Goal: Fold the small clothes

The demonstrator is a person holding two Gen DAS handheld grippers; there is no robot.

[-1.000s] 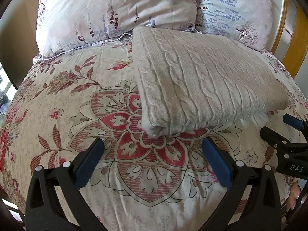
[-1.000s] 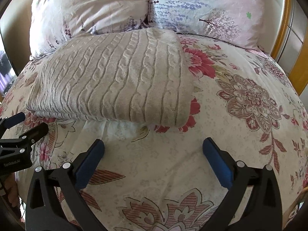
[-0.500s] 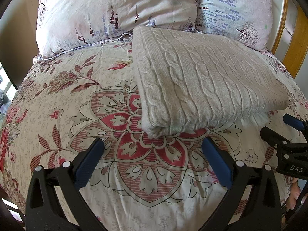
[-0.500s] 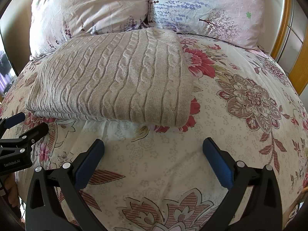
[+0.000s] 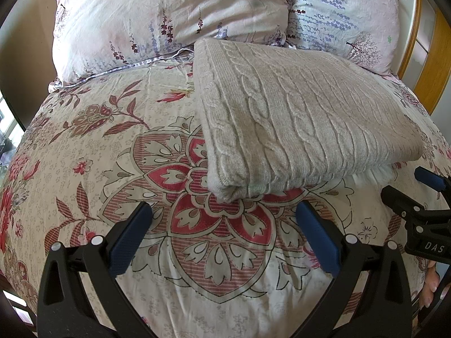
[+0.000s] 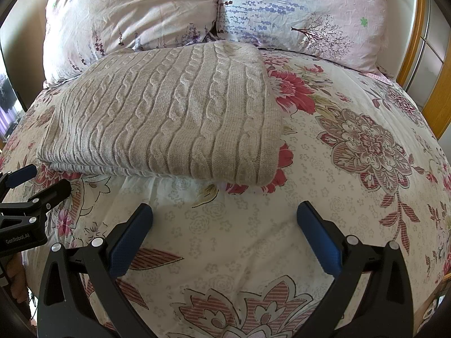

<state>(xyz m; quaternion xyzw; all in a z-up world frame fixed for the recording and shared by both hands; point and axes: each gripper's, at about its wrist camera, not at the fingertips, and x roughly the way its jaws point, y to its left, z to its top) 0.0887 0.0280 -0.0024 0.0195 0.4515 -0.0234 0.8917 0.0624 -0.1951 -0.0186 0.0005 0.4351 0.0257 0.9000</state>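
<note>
Nothing has shifted: the beige cable-knit sweater (image 5: 304,129) stays folded on the floral bed (image 5: 84,146); left gripper (image 5: 225,233) and right gripper (image 6: 225,233) remain wide, empty—folding looks finished.

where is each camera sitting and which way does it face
Left wrist: on the left claw, above the floral quilt, facing the pillows; its own open fingers frame the folded knit sweater, with the right claw at the right edge.
Right wrist: on the right claw, facing the same way; open fingers show, with the left claw at the left edge.
Shared: the sweater, quilt and pillows.
</note>
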